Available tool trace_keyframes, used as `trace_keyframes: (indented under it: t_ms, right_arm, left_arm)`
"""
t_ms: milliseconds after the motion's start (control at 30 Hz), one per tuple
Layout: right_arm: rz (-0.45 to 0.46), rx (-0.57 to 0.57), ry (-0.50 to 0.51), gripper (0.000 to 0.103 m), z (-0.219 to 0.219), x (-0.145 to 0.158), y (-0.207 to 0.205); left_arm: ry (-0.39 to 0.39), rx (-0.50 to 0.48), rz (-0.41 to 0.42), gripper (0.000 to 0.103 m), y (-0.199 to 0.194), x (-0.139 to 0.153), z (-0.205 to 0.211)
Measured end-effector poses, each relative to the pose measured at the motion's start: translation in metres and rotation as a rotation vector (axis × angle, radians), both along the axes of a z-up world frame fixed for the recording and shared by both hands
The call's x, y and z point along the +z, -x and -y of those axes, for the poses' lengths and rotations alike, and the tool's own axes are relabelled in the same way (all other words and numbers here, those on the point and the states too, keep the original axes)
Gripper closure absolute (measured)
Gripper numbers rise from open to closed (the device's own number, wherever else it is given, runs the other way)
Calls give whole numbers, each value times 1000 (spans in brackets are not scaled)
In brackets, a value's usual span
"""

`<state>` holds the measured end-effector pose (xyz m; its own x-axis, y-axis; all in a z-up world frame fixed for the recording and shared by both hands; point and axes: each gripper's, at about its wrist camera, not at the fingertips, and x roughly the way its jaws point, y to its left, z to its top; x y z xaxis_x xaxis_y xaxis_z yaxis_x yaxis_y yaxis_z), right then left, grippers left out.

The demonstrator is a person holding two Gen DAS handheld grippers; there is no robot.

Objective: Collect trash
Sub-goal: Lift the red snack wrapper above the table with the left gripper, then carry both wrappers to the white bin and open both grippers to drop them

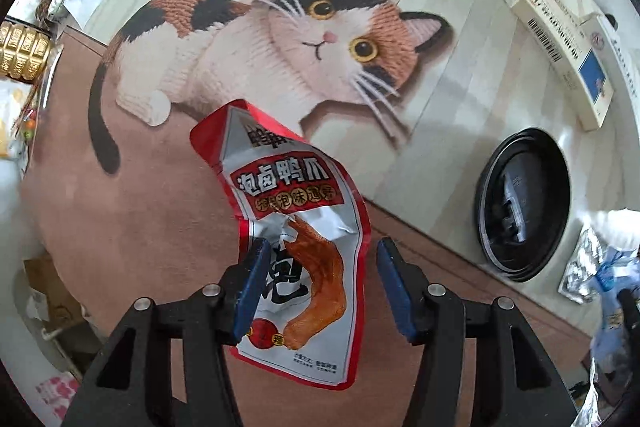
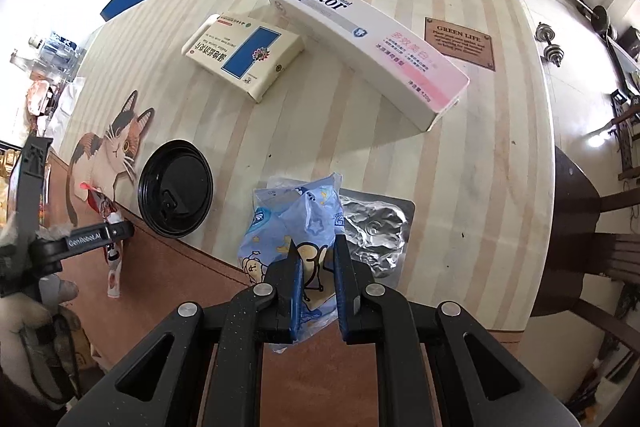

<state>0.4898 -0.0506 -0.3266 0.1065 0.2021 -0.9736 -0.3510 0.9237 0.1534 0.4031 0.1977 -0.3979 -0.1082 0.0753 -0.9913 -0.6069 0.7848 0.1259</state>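
A red and silver snack wrapper [image 1: 296, 227] with a duck-foot picture lies on the cat-print table mat [image 1: 280, 39]. My left gripper [image 1: 320, 259] is open, its blue pads on either side of the wrapper's lower part. In the right wrist view my right gripper [image 2: 316, 259] is shut on a crumpled light-blue plastic wrapper [image 2: 292, 219]. A silver foil pack [image 2: 376, 235] lies just right of it. The left gripper [image 2: 100, 235] and the red wrapper [image 2: 112, 267] show at the left of that view.
A black cup lid [image 2: 175, 189] lies between the two grippers, also in the left wrist view [image 1: 524, 203]. A blue-and-cream medicine box [image 2: 244, 55] and a long toothpaste box [image 2: 368, 47] lie farther back. A brown sign [image 2: 460, 41] is at the far right. Clutter sits off the left edge [image 1: 24, 51].
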Motion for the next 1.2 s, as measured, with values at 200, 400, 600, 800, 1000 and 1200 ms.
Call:
trace_keyframes:
  t_ms: [200, 400, 600, 800, 1000, 1200]
  right_arm:
    - [-6, -7, -12, 89, -1, -2, 2]
    - [10, -5, -16, 89, -1, 4, 1]
    - [18, 9, -33, 89, -6, 12, 4]
    - [38, 52, -56, 89, -20, 27, 20]
    - [54, 117, -82, 89, -38, 44, 58]
    - [66, 204, -111, 89, -56, 59, 126]
  left_arm:
    - [9, -16, 79, 68, 24, 7, -13]
    - [15, -26, 114, 77, 45, 17, -25]
    - [7, -20, 172, 77, 69, 43, -26]
    - [8, -18, 281, 77, 94, 84, -19]
    - [21, 15, 362, 77, 140, 117, -4]
    - [20, 68, 465, 77, 221, 141, 9]
